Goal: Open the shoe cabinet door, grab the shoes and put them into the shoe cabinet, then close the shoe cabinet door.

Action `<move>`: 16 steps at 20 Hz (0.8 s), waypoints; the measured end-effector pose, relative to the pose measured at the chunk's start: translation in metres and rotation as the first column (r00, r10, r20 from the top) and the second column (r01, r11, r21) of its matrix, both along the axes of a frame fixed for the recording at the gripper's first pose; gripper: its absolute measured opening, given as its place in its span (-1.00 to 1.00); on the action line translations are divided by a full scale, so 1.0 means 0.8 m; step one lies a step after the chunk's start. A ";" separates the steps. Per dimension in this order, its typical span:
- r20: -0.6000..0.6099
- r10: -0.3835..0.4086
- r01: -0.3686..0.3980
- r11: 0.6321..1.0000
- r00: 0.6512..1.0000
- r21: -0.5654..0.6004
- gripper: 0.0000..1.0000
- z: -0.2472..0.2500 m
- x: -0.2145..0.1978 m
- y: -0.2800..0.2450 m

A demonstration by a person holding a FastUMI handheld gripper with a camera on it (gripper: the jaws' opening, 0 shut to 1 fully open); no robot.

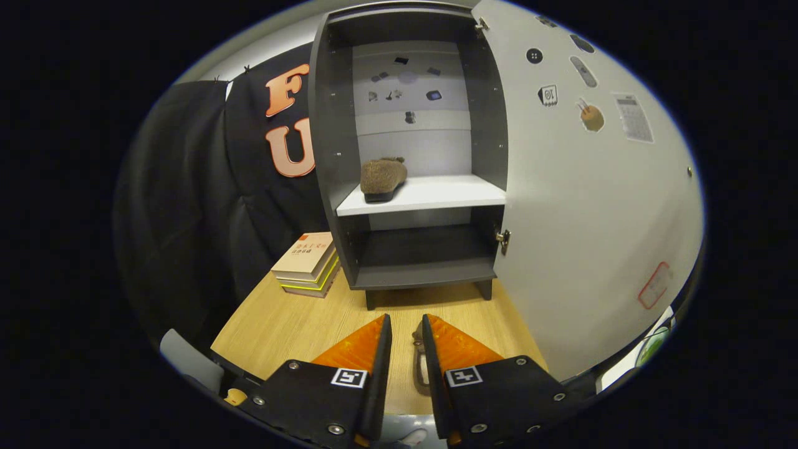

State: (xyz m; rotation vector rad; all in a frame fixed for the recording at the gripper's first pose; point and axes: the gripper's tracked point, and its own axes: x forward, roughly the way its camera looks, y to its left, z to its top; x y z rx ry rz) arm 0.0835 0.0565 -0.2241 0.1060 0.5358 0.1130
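Wooden tabletop (280, 324) runs under the gripper (406, 327), whose fingers stand nearly together with a thin brown object (419, 365) in the narrow gap; whether both press on it cannot be told. Just ahead stands the shoe cabinet (411, 156), dark-sided, on short legs. Its door (592, 206) is swung open to the right, beside the right finger, with stickers on its inner face. One brown fuzzy shoe (383, 178) sits on the white middle shelf (436, 193), toward its left end. A stack of books (308, 263) lies beside the cabinet's left wall.
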 end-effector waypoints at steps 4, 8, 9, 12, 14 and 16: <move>-0.091 0.002 0.002 0.999 0.996 0.049 -0.36 -0.070 0.009 0.015; -0.171 -0.004 0.016 0.997 0.985 0.069 -0.35 -0.138 0.020 0.022; -0.196 -0.004 0.020 0.997 0.981 0.077 -0.34 -0.157 0.021 0.025; -0.254 -0.022 0.047 0.994 0.967 0.096 -0.31 -0.208 0.029 0.024; -0.290 -0.032 0.067 0.992 0.956 0.112 -0.27 -0.237 0.032 0.023; -0.317 -0.040 0.081 0.990 0.948 0.118 -0.24 -0.261 0.039 0.022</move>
